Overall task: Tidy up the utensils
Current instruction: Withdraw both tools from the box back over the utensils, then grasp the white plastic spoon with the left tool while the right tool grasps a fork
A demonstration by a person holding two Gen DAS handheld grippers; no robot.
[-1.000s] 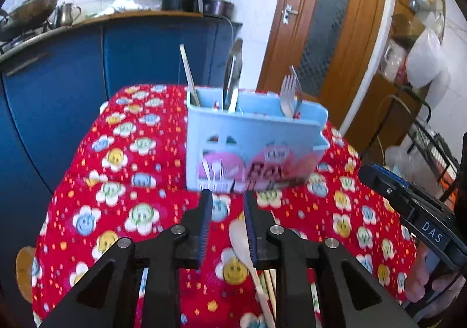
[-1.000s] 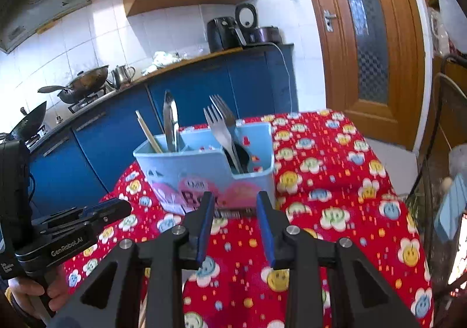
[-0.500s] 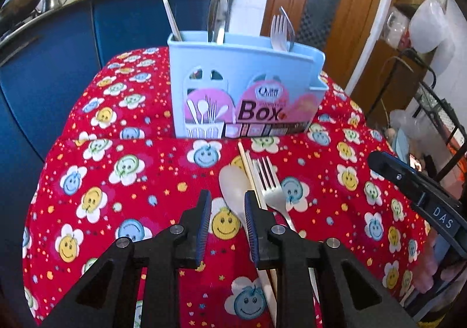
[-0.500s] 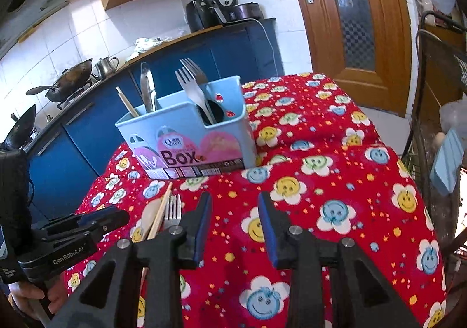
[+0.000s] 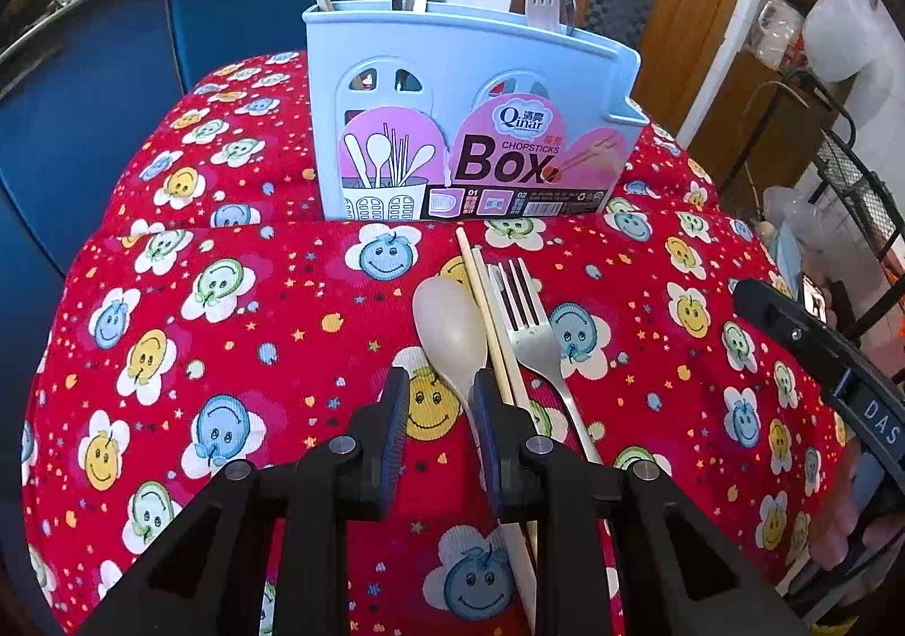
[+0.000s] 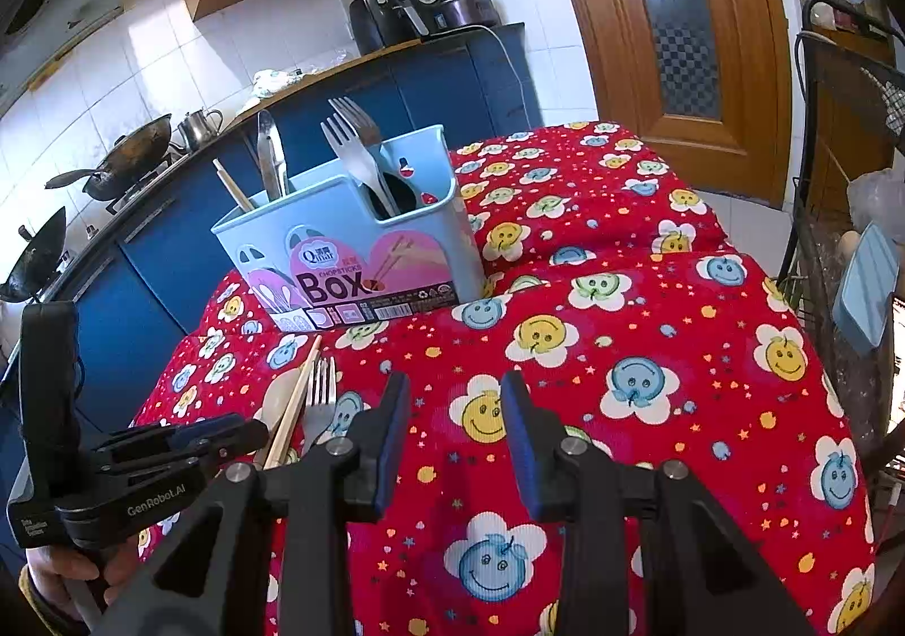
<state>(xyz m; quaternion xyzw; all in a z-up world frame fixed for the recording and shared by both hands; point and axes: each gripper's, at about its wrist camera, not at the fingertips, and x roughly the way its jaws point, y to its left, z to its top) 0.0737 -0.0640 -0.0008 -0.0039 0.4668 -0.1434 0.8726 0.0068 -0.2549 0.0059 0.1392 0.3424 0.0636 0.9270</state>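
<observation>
A light blue utensil box stands on the red flowered tablecloth, holding a chopstick, a knife and forks. In front of it lie a beige spoon, a pair of wooden chopsticks and a metal fork. My left gripper is open and empty, low over the cloth, its right finger beside the spoon's neck. My right gripper is open and empty above the cloth, right of the utensils; the box stands beyond it.
Blue kitchen cabinets with woks and a kettle stand behind the table. A wooden door is at the back right. A metal rack stands at the right edge of the table.
Both grippers have tilted down and moved nearer the table. The left gripper has come down to the spoon, chopsticks and fork, which now lie in full view.
</observation>
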